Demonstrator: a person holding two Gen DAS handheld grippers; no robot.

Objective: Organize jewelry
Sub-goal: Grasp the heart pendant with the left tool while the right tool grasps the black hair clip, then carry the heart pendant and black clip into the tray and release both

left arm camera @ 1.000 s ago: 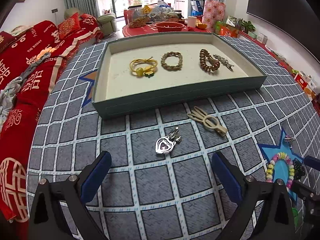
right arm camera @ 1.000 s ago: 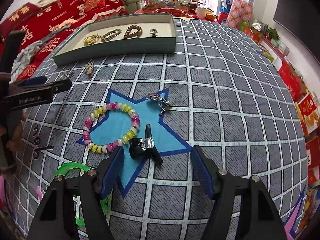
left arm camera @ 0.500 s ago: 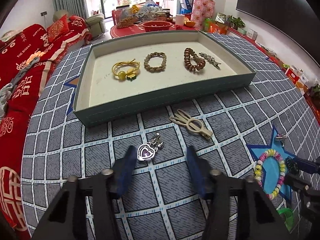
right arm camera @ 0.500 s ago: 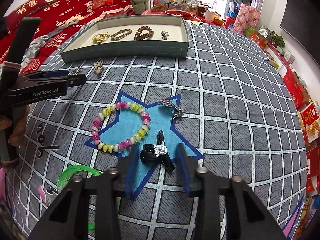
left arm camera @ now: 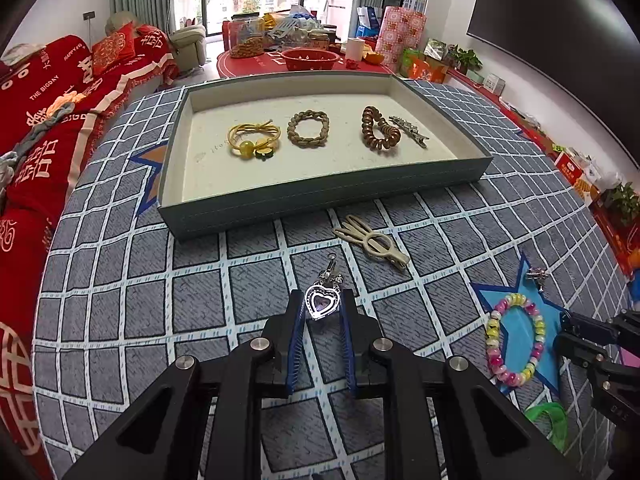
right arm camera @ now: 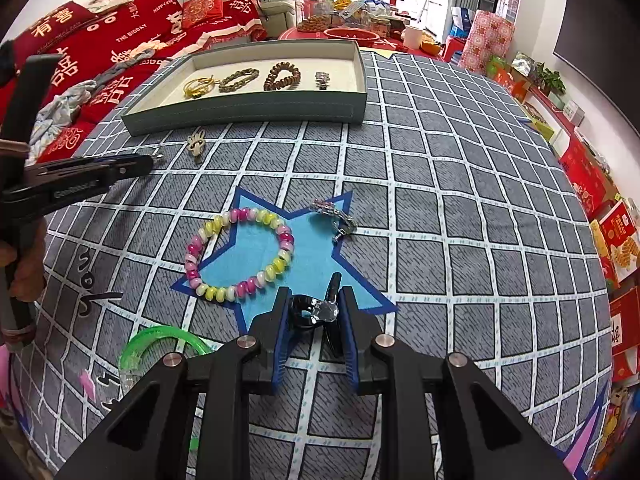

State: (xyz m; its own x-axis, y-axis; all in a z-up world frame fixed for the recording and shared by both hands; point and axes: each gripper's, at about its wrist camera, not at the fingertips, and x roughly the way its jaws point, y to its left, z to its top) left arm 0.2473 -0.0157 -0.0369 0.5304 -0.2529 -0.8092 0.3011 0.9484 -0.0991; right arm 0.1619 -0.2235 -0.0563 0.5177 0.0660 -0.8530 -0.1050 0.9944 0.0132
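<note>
green hoop [right arm camera: 160, 344] partly hidden behind right hand-held gripper [right arm camera: 314, 312].

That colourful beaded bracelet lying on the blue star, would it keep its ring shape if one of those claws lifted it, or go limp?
The beaded bracelet is probably strung, so it would likely sag into a drooping loop when lifted by one side. Its beads look glossy and rounded, so flat pads might slip off a bead. It seems light, and pushed across the cloth it would more likely drag than roll.

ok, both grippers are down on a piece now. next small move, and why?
Probably lift both straight up a little to test the grips. The left gripper, whose jaws have just been closing, has its pads against the silver heart-shaped clip; the right gripper, likewise closing, pinches the black hair clip with a clear gem. Both pieces still lie on the grey checked cloth, short of the grey-green tray.
</note>
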